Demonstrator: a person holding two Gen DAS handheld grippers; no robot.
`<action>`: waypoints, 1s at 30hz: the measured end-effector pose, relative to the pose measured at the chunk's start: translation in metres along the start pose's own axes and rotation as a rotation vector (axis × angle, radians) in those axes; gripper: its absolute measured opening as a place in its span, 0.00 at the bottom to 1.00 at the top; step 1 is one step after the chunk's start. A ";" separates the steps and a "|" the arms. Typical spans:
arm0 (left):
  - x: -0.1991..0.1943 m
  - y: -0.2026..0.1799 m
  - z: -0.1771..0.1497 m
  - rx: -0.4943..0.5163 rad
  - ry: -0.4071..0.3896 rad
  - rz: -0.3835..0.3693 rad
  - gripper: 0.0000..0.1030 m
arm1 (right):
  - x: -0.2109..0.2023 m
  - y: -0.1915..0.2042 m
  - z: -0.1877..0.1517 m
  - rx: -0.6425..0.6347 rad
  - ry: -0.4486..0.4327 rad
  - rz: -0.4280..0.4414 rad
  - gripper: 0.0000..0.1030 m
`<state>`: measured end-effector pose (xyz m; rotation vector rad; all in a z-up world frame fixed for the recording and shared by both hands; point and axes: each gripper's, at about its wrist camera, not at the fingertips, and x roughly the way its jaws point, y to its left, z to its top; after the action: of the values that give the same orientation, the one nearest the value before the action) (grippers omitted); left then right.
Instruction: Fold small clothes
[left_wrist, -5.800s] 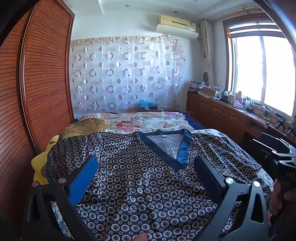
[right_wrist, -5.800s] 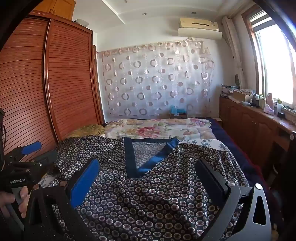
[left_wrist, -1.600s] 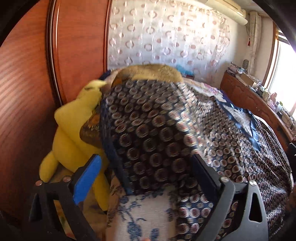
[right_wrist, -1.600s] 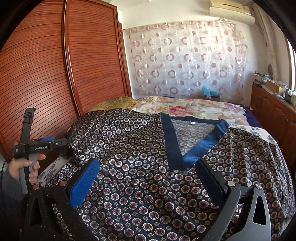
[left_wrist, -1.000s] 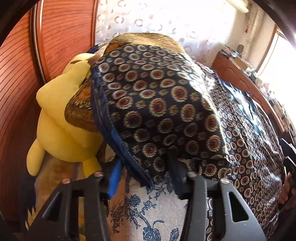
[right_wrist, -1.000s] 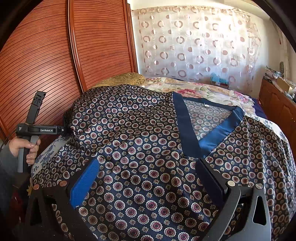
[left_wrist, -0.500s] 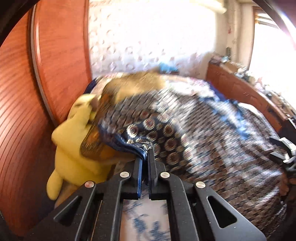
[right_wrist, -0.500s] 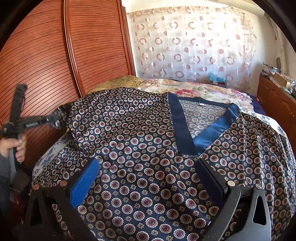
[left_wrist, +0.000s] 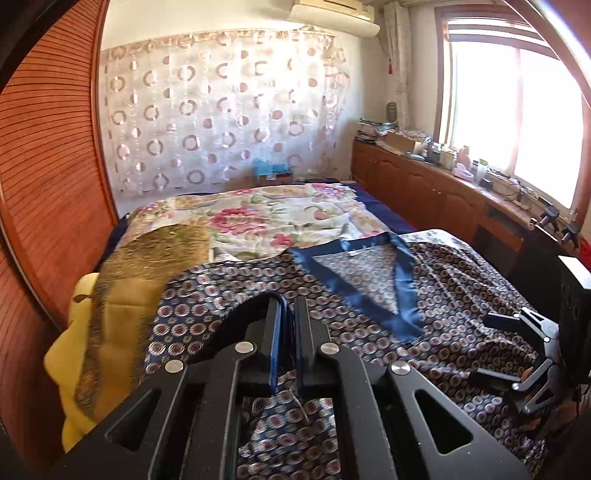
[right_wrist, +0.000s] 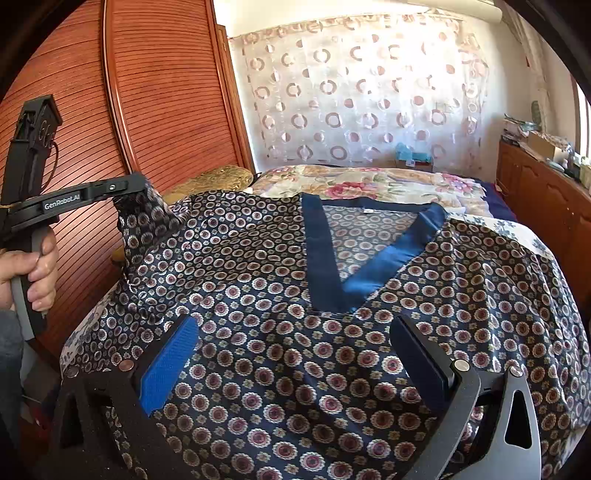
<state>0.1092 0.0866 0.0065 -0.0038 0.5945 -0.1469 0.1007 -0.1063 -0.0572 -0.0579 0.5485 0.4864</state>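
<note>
A dark blue patterned top (right_wrist: 280, 302) with a blue V-neck band (right_wrist: 321, 266) lies spread on the bed; it also shows in the left wrist view (left_wrist: 424, 295). My left gripper (left_wrist: 288, 306) is shut on the top's left sleeve edge and holds it lifted; in the right wrist view the left gripper (right_wrist: 133, 192) holds the sleeve (right_wrist: 147, 225) raised at the left. My right gripper (right_wrist: 291, 354) is open above the top's lower front, with nothing between its fingers.
A wooden slatted wardrobe (right_wrist: 155, 96) stands at the left. A yellow plush toy (left_wrist: 85, 343) and a gold pillow (left_wrist: 159, 254) lie by the bed's left edge. A floral quilt (left_wrist: 266, 225) lies beyond. A wooden cabinet (left_wrist: 443, 192) runs along the right under the window.
My left gripper closed on the sleeve edge and lifted it up and inward over the top. The right gripper stayed open and nearly still.
</note>
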 end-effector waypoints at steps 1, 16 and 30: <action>0.000 -0.001 0.000 -0.002 0.002 -0.003 0.10 | -0.001 -0.001 0.000 0.003 0.000 0.000 1.00; -0.049 0.018 -0.024 -0.089 -0.100 0.007 0.77 | 0.012 0.013 0.018 -0.060 0.017 0.031 1.00; -0.081 0.055 -0.104 -0.190 -0.051 0.106 0.77 | 0.105 0.085 0.065 -0.215 0.149 0.302 0.81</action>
<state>-0.0077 0.1561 -0.0372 -0.1595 0.5550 0.0127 0.1708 0.0257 -0.0495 -0.2207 0.6534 0.8401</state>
